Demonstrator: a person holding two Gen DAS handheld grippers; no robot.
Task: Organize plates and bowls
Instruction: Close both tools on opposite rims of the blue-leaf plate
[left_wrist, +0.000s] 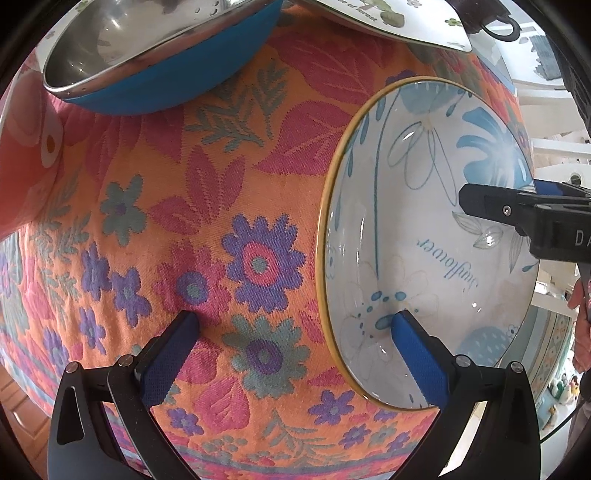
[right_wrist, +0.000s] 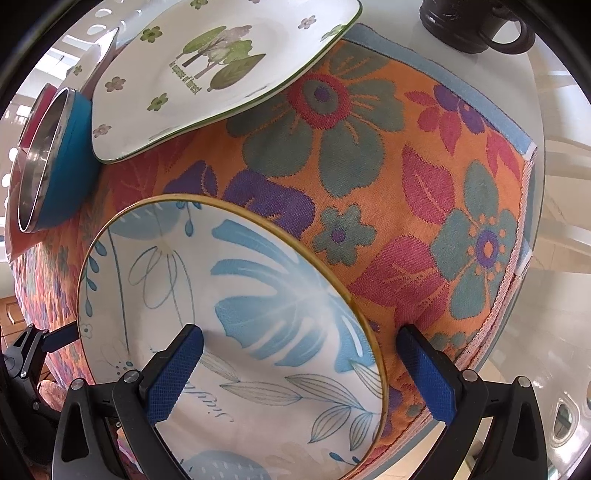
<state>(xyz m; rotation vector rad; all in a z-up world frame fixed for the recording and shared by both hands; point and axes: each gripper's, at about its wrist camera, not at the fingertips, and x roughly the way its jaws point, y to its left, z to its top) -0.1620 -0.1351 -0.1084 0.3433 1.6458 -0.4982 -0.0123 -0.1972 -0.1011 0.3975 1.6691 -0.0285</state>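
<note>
A bright cloth (right_wrist: 388, 155) with big flowers covers the table (right_wrist: 524, 332), and the room behind looks white and sunny.

Closest is the blue flower plate (right_wrist: 229, 295). It lies flat on the cloth by itself. The right tongs (right_wrist: 301, 354) are wide open around its edge, one blue pad over the plate and the other past the rim over the cloth. They are not pinching it yet. The left tongs (left_wrist: 295, 332) are wide open too. One of their pads is over the cloth and the other over the near part of the same plate (left_wrist: 424, 229). They hold nothing.

Farther off sits the blue bowl (left_wrist: 159, 62) with a shiny metal inside. Just beside it is the white plate (right_wrist: 221, 74) with green trees painted on it. Behind those stands a dark mug (right_wrist: 469, 26) on the bare table.

Nothing is stacked. The two plates and the bowl all lie apart, so the tidying looks like it has just begun. I think grabbing the flower plate comes first, and everything else is still to do.
</note>
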